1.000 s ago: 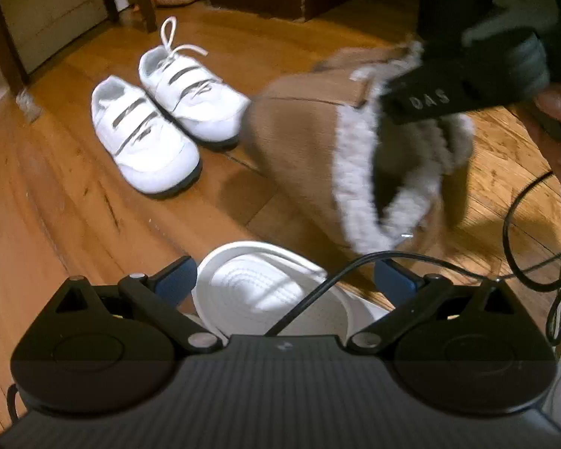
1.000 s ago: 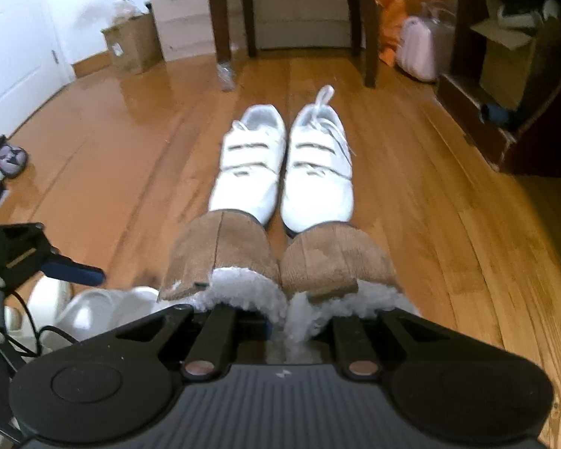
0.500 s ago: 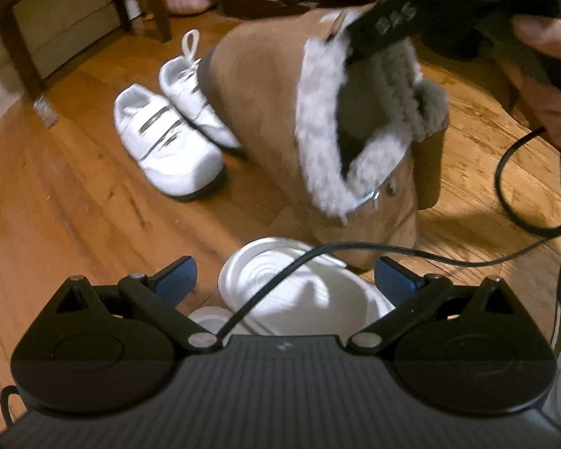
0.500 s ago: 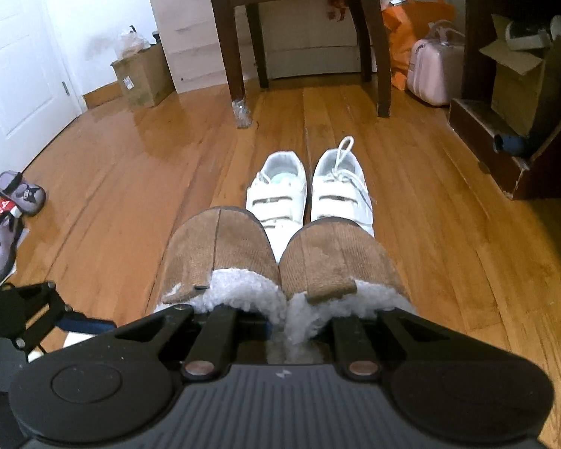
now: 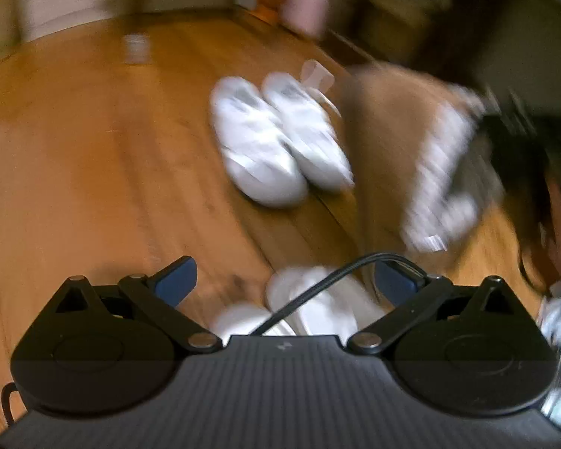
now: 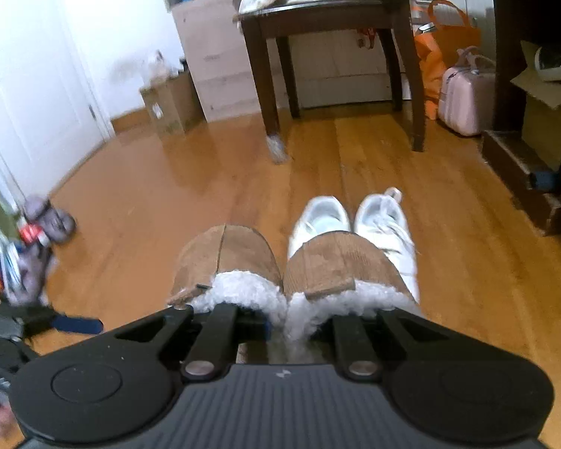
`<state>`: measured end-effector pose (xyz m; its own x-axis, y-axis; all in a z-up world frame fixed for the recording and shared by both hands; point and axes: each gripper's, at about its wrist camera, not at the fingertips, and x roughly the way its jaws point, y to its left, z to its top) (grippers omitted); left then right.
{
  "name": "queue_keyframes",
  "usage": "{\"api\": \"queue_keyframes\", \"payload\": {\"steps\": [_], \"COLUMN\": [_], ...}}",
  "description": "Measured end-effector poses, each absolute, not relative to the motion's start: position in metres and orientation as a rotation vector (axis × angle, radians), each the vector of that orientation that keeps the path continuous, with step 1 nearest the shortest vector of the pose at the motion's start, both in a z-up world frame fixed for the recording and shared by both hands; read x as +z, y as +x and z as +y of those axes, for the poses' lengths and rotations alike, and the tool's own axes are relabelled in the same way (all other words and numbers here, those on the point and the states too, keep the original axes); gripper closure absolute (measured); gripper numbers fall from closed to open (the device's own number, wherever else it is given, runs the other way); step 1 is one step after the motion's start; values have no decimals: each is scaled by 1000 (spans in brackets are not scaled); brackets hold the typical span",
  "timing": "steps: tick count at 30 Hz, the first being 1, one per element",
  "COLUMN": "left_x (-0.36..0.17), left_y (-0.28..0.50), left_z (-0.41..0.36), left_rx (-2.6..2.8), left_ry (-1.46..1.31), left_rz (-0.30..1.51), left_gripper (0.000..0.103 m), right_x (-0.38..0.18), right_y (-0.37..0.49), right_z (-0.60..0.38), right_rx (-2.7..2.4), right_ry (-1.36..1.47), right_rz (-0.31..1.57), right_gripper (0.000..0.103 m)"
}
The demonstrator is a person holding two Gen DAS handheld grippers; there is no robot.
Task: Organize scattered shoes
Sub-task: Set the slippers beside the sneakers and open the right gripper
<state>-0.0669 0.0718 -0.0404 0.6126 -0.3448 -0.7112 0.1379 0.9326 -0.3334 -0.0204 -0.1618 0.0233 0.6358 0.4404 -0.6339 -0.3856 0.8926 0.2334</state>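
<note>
1. Nearest in the right wrist view, the right gripper [image 6: 280,321] is clamped narrow on the fleece-lined inner edges of the pair of brown slippers [image 6: 284,262], pinching both together so that they hang side by side above the wooden floor [image 6: 168,194], toes pointing away.
2. In the left wrist view, the left gripper [image 5: 284,280] has its blue-padded jaws spread wide with nothing between them; a black cable [image 5: 318,292] crosses the gap.
3. Just beyond and below those jaws lie white slippers [image 5: 318,310] on the floor, blurred.
4. Further out in the same blurred view, the brown slippers hang at the right, off the boards, with the right gripper's dark body at their collar.
5. Beyond the brown pair, the white sneakers [image 6: 359,224] stand on the floor side by side, touching each other, toes toward the camera's far side; the right brown slipper hides part of them.
6. At the left edge of the right wrist view, grey shoes [image 6: 50,220] lie near a white door [image 6: 26,86].
7. Farthest back stand a dark wooden table [image 6: 333,18] with cloth piled on it, a cardboard box [image 6: 172,101], an orange bag [image 6: 434,52] and a pink case [image 6: 463,93].
</note>
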Motion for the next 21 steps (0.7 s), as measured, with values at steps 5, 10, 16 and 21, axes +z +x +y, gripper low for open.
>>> {"api": "queue_keyframes", "payload": {"steps": [5,10,16,21], "left_x": [-40,-36,-47,-63], "left_y": [-54,-60,-59,-47], "left_z": [115,137,172,189], "left_rx": [-171,-60,20,48], "left_ry": [-336,-226,-207,-206], "left_rz": [859,856,887,947], "left_gripper": [0,0,0,0], "right_x": [35,23,-12,-48], "right_y": [3,24,73,115], "right_z": [-122,-84,-43,-30], "right_rx": [534,581,540,475], "right_ry": [150,187,249,376], "right_rz": [721,748,889,1035], "right_gripper": [90,90,90,89]}}
